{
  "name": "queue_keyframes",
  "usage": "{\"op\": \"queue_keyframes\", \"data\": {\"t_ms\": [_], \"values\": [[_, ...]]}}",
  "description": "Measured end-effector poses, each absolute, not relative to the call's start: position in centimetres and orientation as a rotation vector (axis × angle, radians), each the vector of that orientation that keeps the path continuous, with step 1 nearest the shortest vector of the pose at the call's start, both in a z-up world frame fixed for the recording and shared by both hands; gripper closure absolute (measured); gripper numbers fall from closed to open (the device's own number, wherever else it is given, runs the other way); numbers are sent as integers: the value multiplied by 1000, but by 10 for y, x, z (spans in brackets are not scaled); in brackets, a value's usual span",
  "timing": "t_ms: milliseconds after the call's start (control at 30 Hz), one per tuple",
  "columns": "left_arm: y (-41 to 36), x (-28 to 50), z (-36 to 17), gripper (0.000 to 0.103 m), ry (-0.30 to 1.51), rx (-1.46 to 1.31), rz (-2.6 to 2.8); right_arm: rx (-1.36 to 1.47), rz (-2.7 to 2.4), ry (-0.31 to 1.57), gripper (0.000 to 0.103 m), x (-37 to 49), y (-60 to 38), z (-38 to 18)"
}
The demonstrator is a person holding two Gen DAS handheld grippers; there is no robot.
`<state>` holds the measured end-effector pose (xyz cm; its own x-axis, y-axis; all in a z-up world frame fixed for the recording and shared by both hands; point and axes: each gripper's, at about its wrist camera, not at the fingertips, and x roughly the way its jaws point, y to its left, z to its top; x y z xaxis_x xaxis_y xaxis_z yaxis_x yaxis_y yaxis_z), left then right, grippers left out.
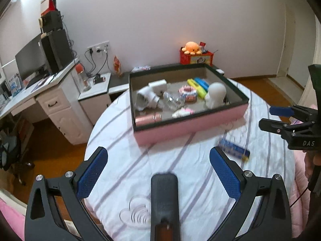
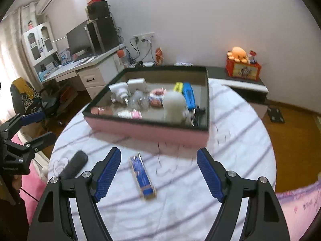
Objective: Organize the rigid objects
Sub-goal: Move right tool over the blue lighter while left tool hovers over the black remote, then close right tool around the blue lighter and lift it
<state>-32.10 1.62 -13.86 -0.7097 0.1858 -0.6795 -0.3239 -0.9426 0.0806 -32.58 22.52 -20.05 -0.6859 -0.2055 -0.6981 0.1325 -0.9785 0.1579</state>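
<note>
A pink, black-rimmed tray (image 1: 190,126) sits on the round striped table (image 1: 124,172). It holds a white head figure (image 1: 216,95), white plug adapters (image 1: 150,94), a pink bottle (image 1: 147,119) and other small items. My left gripper (image 1: 158,150) is open wide above a dark remote-like bar (image 1: 164,196) lying on the cloth between its fingers, untouched. My right gripper (image 2: 158,151) is open over a blue oblong box (image 2: 143,177) that lies flat nearer its left finger. Each gripper shows at the other view's edge: right gripper (image 1: 266,117), left gripper (image 2: 49,125).
A desk (image 1: 50,84) with a monitor and dark speakers stands at left, a low shelf with a red box and an orange plush (image 1: 192,48) behind the tray. A chair (image 2: 26,96) stands left of the table. Wooden floor surrounds the table; pink bedding lies near.
</note>
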Motion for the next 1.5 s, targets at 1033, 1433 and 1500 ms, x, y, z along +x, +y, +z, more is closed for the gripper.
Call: {"op": "queue_keyframes", "data": {"t_ms": [1033,1433,1500], "values": [[-30,-320,-170,0,147,-1175,2639,1262,-2672,-97,23,-303,205,-260],[-26,-404,-146,1,175,-1125,2717,1257,-2625,88,41,-337,182,-276],[-23,-418,-148,0,181,-1131,2715,1267,-2625,91,54,-338,188,-277]]}}
